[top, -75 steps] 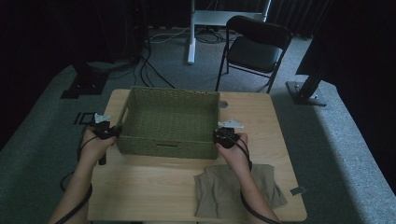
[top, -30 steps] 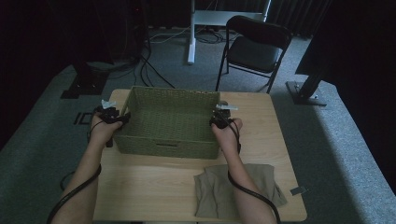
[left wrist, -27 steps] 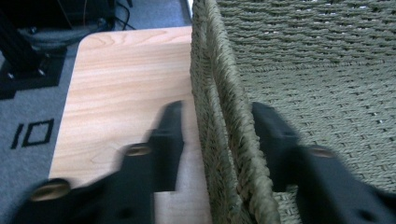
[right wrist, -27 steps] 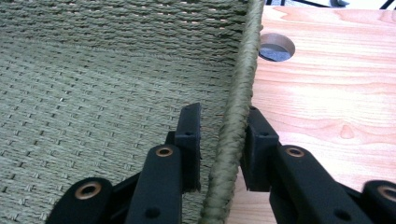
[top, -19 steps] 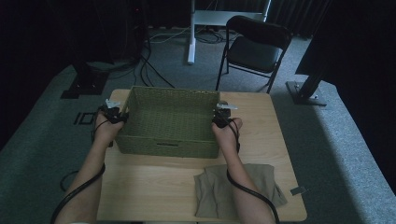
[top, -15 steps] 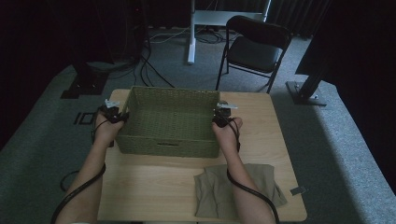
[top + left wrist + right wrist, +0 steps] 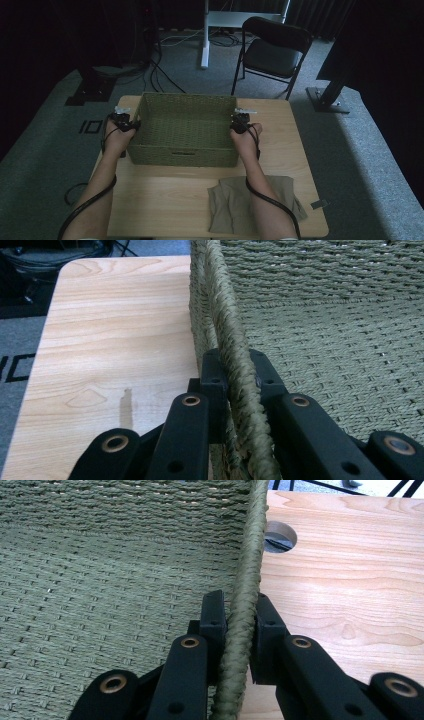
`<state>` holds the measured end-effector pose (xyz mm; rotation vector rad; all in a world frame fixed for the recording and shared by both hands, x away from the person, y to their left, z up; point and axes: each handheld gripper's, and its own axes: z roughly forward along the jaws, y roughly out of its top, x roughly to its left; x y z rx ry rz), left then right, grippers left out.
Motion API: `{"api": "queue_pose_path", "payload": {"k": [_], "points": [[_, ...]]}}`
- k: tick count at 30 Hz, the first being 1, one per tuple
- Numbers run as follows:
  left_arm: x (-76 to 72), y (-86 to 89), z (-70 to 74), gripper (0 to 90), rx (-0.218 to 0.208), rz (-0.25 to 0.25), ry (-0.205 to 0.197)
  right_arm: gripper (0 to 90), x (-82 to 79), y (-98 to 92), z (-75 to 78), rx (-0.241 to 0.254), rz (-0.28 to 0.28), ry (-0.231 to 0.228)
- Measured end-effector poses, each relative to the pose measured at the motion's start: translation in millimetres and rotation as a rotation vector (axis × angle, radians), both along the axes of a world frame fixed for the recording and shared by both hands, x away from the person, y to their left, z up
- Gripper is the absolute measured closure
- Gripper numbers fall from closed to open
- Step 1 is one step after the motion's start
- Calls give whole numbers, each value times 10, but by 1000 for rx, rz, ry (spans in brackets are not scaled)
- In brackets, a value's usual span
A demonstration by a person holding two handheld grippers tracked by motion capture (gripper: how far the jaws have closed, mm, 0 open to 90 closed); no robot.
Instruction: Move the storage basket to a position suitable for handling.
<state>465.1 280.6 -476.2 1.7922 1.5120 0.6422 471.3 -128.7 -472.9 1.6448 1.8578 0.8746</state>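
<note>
**Both grippers clamped on the basket rims**

I had the basket point(image 7: 184, 131) on the far half of the table point(image 7: 165, 200), empty as far as I could see. My left gripper point(image 7: 131, 125) sat at its 9 o'clock side and my right gripper point(image 7: 235, 125) at its 3 o'clock side. In the left gripper view the jaws were closed on the braided rim point(image 7: 235, 375), one jaw outside the wall, one inside. The right gripper view showed the same: jaws pinching the rim point(image 7: 245, 615) from both sides.

A folded cloth point(image 7: 252, 202) lay at 6 o'clock from the basket, under my right forearm, well apart from it.

My worry was the grip itself. Each hold was a narrow pinch on a round, woven cord, so I judged that any lift with one hand leading would tilt the basket and let the rim roll or slide out of the jaws. The wall also looked soft; pulling the hands apart or pushing them together could bow it. A cable hole point(image 7: 279, 536) sat just beside the right wall, no hazard unless I dragged instead of lifted.
</note>
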Motion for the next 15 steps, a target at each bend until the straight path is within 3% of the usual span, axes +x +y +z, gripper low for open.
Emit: {"api": "queue_pose_path", "payload": {"k": [15], "points": [[78,-321,3,816,-16,-15,9,795,47,-324,0,0,-8,2]]}}
